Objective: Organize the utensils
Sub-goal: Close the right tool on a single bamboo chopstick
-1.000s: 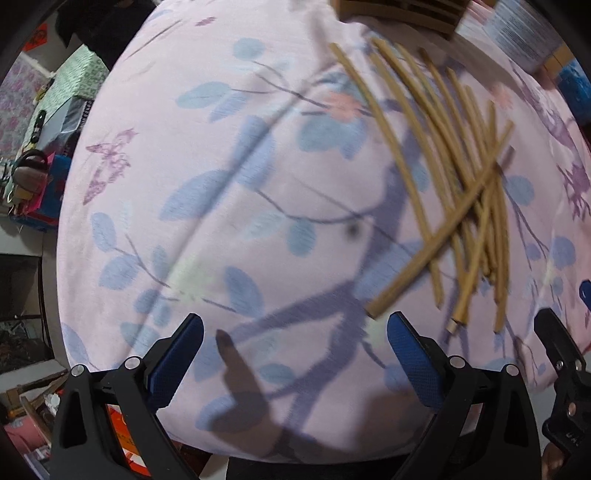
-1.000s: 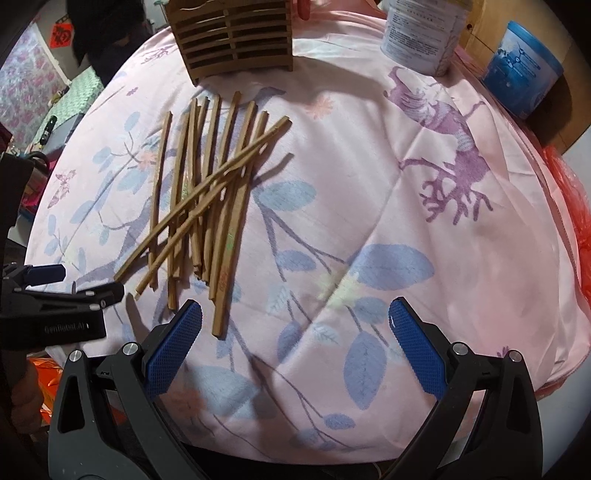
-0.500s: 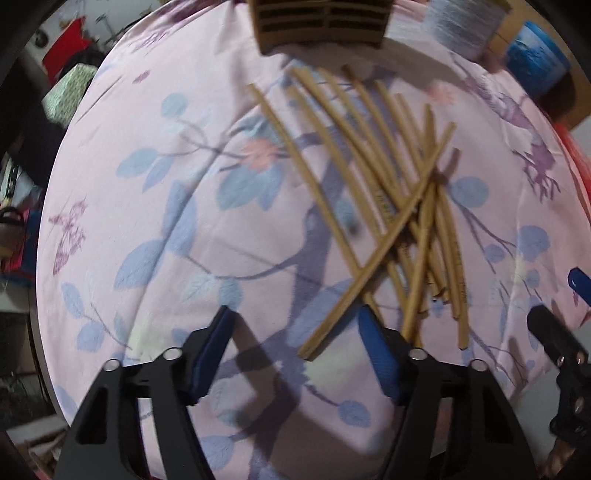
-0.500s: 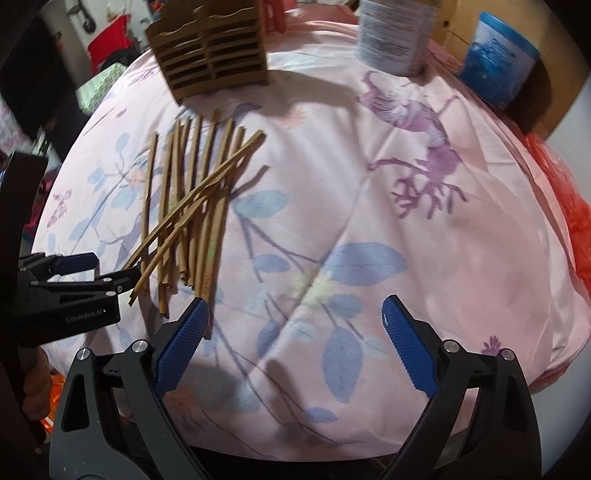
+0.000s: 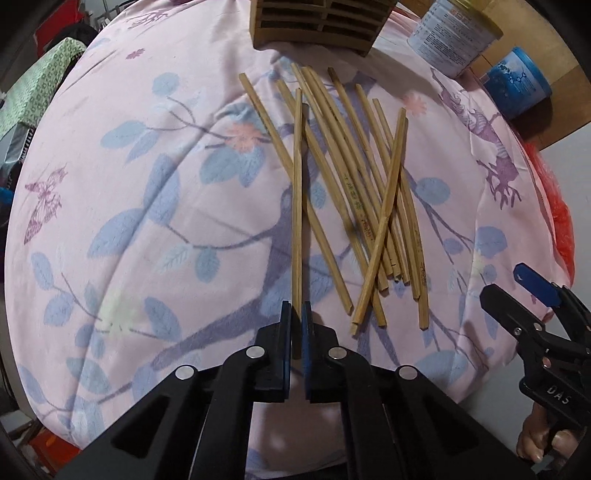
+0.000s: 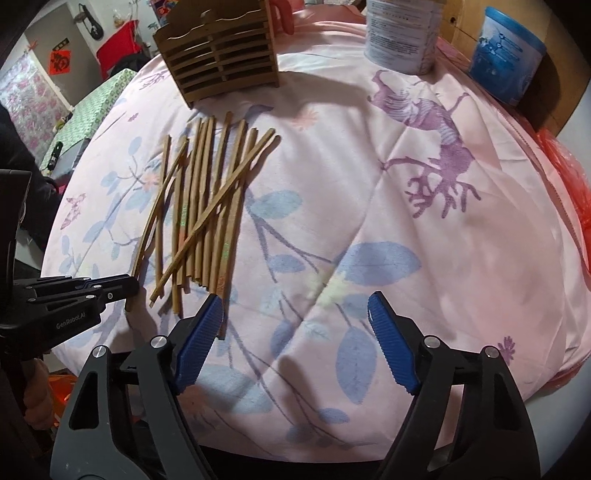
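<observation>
Several bamboo chopsticks (image 5: 362, 206) lie in a loose pile on the pink floral cloth (image 5: 147, 221); the pile also shows in the right wrist view (image 6: 207, 210). My left gripper (image 5: 296, 317) is shut on the near end of one chopstick (image 5: 296, 206), which points straight ahead, lifted over the pile's left side. In the right wrist view the left gripper (image 6: 125, 286) is at the pile's near left. My right gripper (image 6: 295, 314) is open and empty, just right of the pile's near end; it also shows in the left wrist view (image 5: 517, 291). A slatted wooden holder (image 6: 221, 51) stands behind the pile.
A white tin (image 6: 402, 33) and a blue tub (image 6: 506, 51) stand at the back right. The cloth-covered table's edge curves close in front. A red bag (image 6: 569, 173) lies off the right edge, and clutter sits off the left.
My left gripper moved right to the pile and shut on one chopstick, which has swung out to point straight ahead. My right gripper stayed open and shifted little.
</observation>
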Demonstrator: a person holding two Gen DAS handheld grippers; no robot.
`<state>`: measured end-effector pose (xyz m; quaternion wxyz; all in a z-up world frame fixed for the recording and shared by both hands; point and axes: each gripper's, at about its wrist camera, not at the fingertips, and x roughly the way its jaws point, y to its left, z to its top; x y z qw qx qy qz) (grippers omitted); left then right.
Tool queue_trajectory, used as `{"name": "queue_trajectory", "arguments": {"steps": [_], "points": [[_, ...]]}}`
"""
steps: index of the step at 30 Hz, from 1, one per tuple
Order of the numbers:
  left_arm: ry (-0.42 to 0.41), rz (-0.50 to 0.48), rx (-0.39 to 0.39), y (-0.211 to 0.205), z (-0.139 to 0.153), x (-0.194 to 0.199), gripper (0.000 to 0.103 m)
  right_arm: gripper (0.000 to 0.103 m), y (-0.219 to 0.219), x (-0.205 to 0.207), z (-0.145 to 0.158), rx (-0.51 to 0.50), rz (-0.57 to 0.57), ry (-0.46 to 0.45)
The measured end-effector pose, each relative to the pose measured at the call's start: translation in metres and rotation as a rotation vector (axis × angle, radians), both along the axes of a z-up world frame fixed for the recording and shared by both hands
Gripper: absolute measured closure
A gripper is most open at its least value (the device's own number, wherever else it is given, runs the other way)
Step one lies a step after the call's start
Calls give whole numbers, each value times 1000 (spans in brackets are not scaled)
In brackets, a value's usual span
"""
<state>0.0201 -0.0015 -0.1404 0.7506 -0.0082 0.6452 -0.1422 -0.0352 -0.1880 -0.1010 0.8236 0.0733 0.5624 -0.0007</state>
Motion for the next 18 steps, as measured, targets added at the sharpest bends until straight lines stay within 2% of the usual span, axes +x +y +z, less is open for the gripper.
{"name": "queue_trajectory", "arguments": {"steps": [8, 15, 18], "points": [[5, 11, -5, 15, -5, -2, 97, 39, 18, -2, -13, 26, 69, 34], [2, 16, -9, 7, -4, -1, 97, 44, 35, -4, -29, 50, 126, 67], [8, 20, -12, 5, -3, -1, 97, 48, 46, -3, -31, 13, 162, 41]]}}
